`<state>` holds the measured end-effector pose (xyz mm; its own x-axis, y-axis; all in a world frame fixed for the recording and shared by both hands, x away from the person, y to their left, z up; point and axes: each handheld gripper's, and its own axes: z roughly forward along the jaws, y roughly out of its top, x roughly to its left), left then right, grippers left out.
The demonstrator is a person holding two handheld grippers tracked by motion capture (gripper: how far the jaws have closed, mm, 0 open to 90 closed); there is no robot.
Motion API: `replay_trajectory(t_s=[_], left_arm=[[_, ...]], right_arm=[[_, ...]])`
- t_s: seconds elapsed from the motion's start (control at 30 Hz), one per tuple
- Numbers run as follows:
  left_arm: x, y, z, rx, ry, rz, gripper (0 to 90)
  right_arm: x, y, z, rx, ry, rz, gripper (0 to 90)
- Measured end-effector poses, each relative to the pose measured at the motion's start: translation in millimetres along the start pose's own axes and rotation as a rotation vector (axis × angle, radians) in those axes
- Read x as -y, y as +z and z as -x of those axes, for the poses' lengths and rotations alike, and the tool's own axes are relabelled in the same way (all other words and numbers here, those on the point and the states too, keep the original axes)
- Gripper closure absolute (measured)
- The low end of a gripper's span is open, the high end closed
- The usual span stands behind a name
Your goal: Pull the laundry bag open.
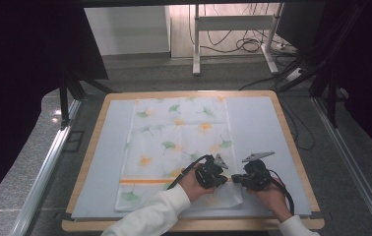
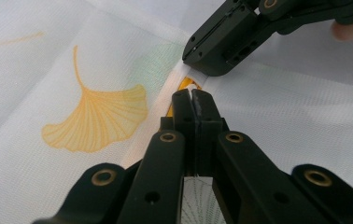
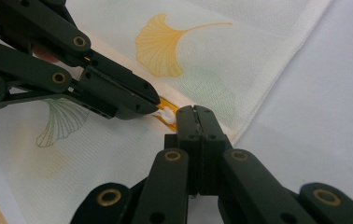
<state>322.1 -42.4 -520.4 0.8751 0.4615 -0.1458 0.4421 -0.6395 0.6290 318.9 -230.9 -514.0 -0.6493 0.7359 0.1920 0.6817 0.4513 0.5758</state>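
Now I hold both grippers at the near right part of the cloth (image 1: 174, 142), close to the edge of the table (image 1: 292, 147) on my side. The left gripper (image 1: 222, 179) has its jaws pressed together, and in the left gripper view a thin fold of the cloth seems to be pinched between them. The right gripper (image 1: 234, 180) is closed too; in the right gripper view its tips (image 3: 197, 112) sit on the hem, just beside the orange stripe (image 1: 144, 181), but I cannot tell surely whether fabric is caught inside. The two tips almost touch each other.

The cloth lies flat on the grey mat (image 1: 258, 128), with its far edge reaching the far side of the mat. I judge it very light, thin and soft: it will bend, slide and wrinkle easily. It is better to take it at the hem or a corner, where the fabric is doubled, and to lift slowly.
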Motion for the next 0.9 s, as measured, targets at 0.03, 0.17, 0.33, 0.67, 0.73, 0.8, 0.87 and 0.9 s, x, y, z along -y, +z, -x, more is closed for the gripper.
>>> replay_trajectory(t_s=[0.03, 0.17, 0.33, 0.67, 0.73, 0.8, 0.87, 0.9], left_arm=[[0.2, -0.2, -0.6, 0.002, 0.002, 0.000, 90.0], [1.7, -0.7, -0.3, 0.002, -0.008, 0.008, 90.0], [7.1, -5.3, -3.8, 0.001, -0.024, 0.009, 90.0], [12.0, -9.3, -5.8, -0.004, -0.023, 0.012, 90.0], [14.7, -11.0, -7.5, 0.003, -0.033, 0.015, 90.0], [16.3, -12.5, -8.7, 0.002, -0.039, 0.014, 90.0], [17.4, -13.5, -8.8, -0.003, -0.036, 0.013, 90.0], [17.9, -14.0, -8.8, -0.005, -0.037, 0.013, 90.0]], right_arm=[[-0.1, 0.0, 0.1, 0.000, -0.003, 0.000, 90.0], [0.1, -0.1, -0.1, 0.000, -0.006, 0.000, 90.0], [0.5, 0.0, 0.3, -0.001, -0.013, 0.003, 90.0], [0.7, -0.2, 0.3, 0.000, -0.020, 0.003, 90.0], [0.9, -0.3, 0.3, -0.001, -0.021, 0.004, 90.0], [1.1, -0.2, 0.5, -0.002, -0.023, 0.005, 90.0], [1.0, -0.2, 0.4, -0.001, -0.024, 0.006, 90.0], [1.0, -0.3, 0.4, -0.001, -0.024, 0.006, 90.0]])
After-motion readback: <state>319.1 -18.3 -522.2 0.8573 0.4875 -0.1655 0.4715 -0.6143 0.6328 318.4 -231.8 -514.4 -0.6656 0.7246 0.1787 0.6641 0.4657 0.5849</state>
